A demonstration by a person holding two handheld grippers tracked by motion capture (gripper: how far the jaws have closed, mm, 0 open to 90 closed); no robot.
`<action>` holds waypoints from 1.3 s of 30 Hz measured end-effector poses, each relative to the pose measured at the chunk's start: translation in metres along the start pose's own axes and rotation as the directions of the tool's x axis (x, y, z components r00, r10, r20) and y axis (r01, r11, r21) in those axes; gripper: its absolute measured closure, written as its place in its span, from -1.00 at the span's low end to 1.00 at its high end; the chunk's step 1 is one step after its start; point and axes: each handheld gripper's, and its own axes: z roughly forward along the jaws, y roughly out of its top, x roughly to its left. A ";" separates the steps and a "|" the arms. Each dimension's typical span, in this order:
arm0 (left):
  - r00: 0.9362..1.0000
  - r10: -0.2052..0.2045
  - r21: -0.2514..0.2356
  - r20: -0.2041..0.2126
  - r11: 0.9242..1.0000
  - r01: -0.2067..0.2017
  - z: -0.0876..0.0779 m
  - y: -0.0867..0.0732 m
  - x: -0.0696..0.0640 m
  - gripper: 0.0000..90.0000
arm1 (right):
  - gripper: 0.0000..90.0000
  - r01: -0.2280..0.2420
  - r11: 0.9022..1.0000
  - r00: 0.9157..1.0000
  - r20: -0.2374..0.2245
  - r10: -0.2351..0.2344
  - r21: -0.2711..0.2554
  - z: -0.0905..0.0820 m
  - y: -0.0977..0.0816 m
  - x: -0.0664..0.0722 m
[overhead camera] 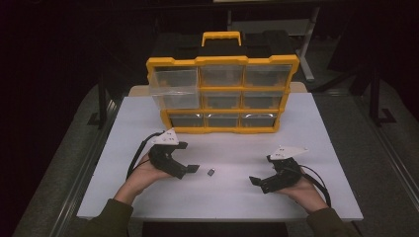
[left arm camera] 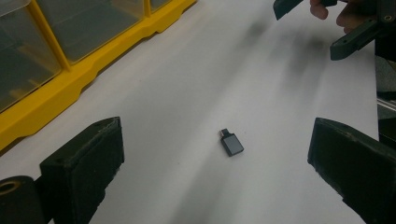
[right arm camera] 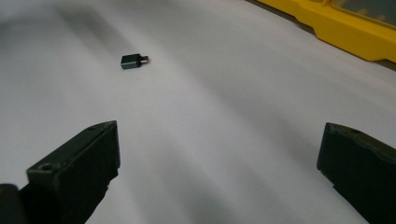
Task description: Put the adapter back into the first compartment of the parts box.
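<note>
Pick not started: small dark adapter (overhead camera: 211, 172) lies loose on the white table (overhead camera: 316, 123), both grippers empty.

Left gripper (overhead camera: 187, 169) has its jaws spread wide, nothing between them, and sits just beside the adapter, which lies a little ahead of the jaws, roughly centred in the left gripper view (left arm camera: 231, 143), short plug end pointing away. Right gripper (overhead camera: 259, 181) is also spread wide and empty, further off across bare table; adapter in its view sits up and left (right arm camera: 133, 61). Judging by the layout, what's left is grasp, lift, and stow. The yellow drawer organizer (overhead camera: 222, 94) stands at the back, well apart from the adapter, with one clear drawer (overhead camera: 174, 88) at top left pulled out, likely the target. The path between adapter and organizer looks unobstructed; the main risk is that the part is small and flat, so the jaws could slide it.
</note>
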 end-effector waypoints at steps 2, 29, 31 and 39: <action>1.000 0.003 0.001 0.002 1.000 -0.003 0.002 0.001 0.000 -0.92 | -1.00 -0.001 1.000 1.000 0.001 0.001 -0.001 0.000 0.000 0.000; 1.000 0.005 0.025 0.005 1.000 -0.005 0.022 0.016 -0.005 -0.70 | -1.00 -0.003 1.000 1.000 -0.005 0.003 0.001 0.000 0.000 0.000; 1.000 0.004 0.030 0.000 1.000 -0.004 0.023 0.016 -0.005 -0.69 | -1.00 -0.002 1.000 1.000 -0.006 0.002 0.003 0.000 0.000 0.000; 1.000 0.002 0.032 0.009 0.999 -0.003 0.028 0.018 -0.006 -0.51 | -1.00 -0.004 1.000 1.000 -0.006 0.004 0.003 0.000 0.000 0.000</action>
